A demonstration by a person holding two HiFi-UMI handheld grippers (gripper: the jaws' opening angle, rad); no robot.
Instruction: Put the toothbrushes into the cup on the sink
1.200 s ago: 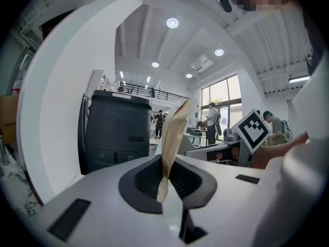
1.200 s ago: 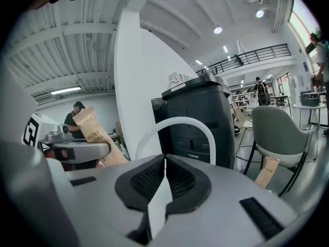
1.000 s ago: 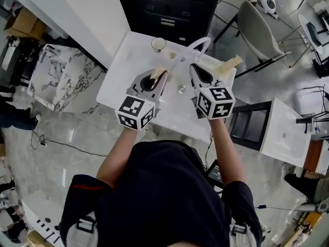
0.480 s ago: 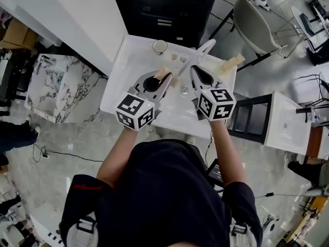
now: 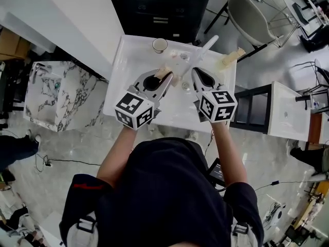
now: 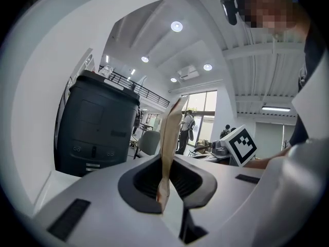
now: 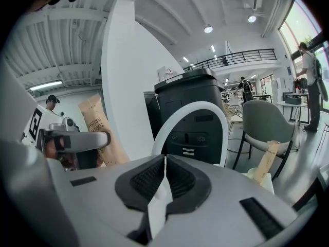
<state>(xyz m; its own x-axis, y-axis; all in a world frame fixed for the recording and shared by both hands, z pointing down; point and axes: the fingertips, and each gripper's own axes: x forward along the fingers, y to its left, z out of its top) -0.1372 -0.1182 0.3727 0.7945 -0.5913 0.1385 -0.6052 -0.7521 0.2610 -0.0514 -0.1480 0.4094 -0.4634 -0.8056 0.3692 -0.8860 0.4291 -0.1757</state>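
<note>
- Kraft toothbrush packet point(image 6: 171, 133) stood upright, clamped in the left gripper point(image 6: 167, 174).
- White strip point(image 7: 159, 199) sat clamped in the right gripper point(image 7: 164, 171).
- Second kraft packet point(image 5: 232, 58) rested at the white sink's point(image 5: 128, 71) right rear corner.
- Cup point(image 5: 160, 45) stood upright on its back rim.

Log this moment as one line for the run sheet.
left gripper: shut on paper toothbrush sleeve | right gripper: shut on white piece | cup: on sink, nothing sticking out

An open office hall (showroom-like): freestanding sink point(image 5: 126, 66) units on glossy floor point(image 5: 77, 138), grey chair point(image 5: 247, 17), black cabinet point(image 5: 159, 4), ceiling spotlights point(image 6: 176, 26).
</note>
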